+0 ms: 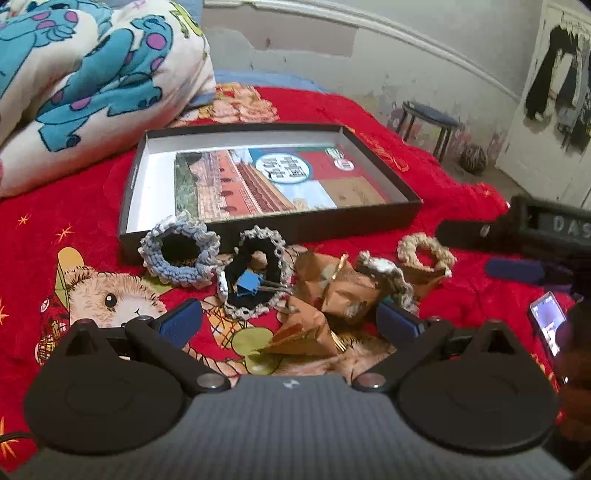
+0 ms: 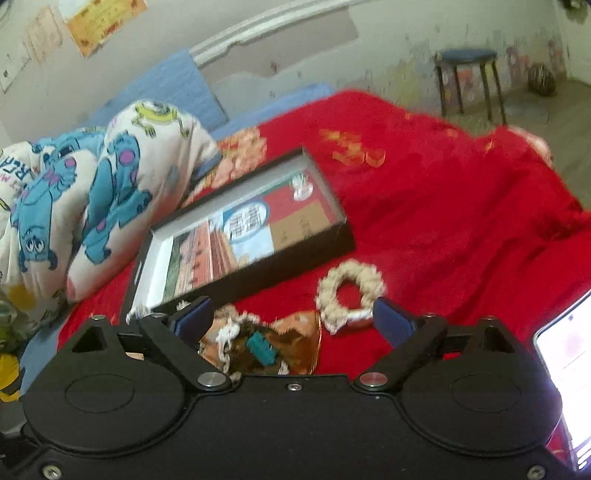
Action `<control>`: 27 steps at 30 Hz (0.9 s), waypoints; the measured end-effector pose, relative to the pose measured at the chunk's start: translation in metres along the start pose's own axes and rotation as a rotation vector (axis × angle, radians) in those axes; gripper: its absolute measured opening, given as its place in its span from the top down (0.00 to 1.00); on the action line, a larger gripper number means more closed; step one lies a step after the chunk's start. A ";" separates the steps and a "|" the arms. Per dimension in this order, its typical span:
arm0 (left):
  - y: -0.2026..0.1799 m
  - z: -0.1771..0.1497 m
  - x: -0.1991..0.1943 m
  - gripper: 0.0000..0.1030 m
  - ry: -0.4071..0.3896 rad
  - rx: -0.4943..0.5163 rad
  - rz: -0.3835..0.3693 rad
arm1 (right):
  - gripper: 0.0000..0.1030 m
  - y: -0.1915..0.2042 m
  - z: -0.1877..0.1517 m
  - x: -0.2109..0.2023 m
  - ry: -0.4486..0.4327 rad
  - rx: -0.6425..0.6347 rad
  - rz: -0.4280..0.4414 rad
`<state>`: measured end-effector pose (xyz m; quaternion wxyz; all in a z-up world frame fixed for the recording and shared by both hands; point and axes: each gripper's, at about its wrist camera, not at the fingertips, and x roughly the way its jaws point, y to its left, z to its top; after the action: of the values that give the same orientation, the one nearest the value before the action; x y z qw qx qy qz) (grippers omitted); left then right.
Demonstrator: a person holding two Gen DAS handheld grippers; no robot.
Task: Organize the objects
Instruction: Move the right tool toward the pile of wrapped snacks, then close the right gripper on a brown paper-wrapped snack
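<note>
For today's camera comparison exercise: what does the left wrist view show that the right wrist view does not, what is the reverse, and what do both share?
Only the left wrist view shows the blue-grey scrunchie, the blue binder clip lying on a black scrunchie, and the right gripper, open. Only the right wrist view shows the certificates on the wall. Both share the shallow black box, the beige scrunchie, the gold wrappers, the red blanket and the blue stool.

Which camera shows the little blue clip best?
The left wrist view. There the small blue binder clip is sharp, lying inside the black crocheted scrunchie with white trim. In the right wrist view, the clip is a blurry teal blob, close above the tool's body.
</note>
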<state>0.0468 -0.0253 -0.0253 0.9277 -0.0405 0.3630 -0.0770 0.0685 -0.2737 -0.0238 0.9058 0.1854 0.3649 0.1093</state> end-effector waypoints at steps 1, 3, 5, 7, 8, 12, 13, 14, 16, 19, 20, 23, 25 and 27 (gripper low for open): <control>0.001 -0.001 0.001 0.00 -0.001 -0.003 0.002 | 0.11 -0.001 0.000 0.005 0.027 0.017 0.005; 0.001 -0.002 0.005 0.00 0.016 -0.009 -0.003 | 0.14 -0.002 -0.001 0.010 0.049 0.029 0.019; 0.000 -0.002 0.007 0.01 0.029 -0.025 -0.015 | 0.17 -0.002 -0.001 0.015 0.065 0.037 0.026; -0.002 -0.002 0.009 0.02 0.042 -0.032 -0.023 | 0.18 0.000 -0.002 0.022 0.087 0.040 0.026; -0.003 -0.003 0.010 0.02 0.046 -0.030 -0.026 | 0.21 0.001 -0.002 0.025 0.094 0.037 0.024; -0.007 -0.007 0.015 0.07 0.055 -0.011 -0.022 | 0.24 0.005 -0.002 0.039 0.118 0.014 0.010; -0.007 -0.008 0.017 0.10 0.063 -0.007 -0.025 | 0.24 0.005 -0.002 0.040 0.121 0.016 0.010; -0.007 -0.008 0.019 0.11 0.071 -0.006 -0.028 | 0.24 0.005 -0.003 0.040 0.124 0.022 0.015; -0.006 -0.008 0.024 0.12 0.088 -0.014 -0.024 | 0.24 0.003 -0.002 0.040 0.126 0.033 0.030; -0.004 -0.007 0.029 0.16 0.095 -0.025 -0.008 | 0.24 0.001 -0.001 0.040 0.121 0.039 0.015; -0.004 -0.007 0.030 0.16 0.095 -0.025 0.000 | 0.24 0.000 -0.001 0.040 0.121 0.045 0.013; -0.003 -0.008 0.033 0.19 0.106 -0.026 0.020 | 0.24 -0.004 -0.001 0.040 0.126 0.067 0.020; -0.003 -0.009 0.035 0.26 0.119 -0.030 0.031 | 0.24 -0.005 -0.001 0.041 0.127 0.079 0.021; -0.003 -0.010 0.035 0.28 0.118 -0.027 0.036 | 0.24 -0.007 -0.002 0.041 0.127 0.091 0.019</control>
<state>0.0656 -0.0346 -0.0555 0.9053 -0.0418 0.4189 -0.0574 0.0971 -0.2660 -0.0535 0.8704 0.2226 0.4244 0.1125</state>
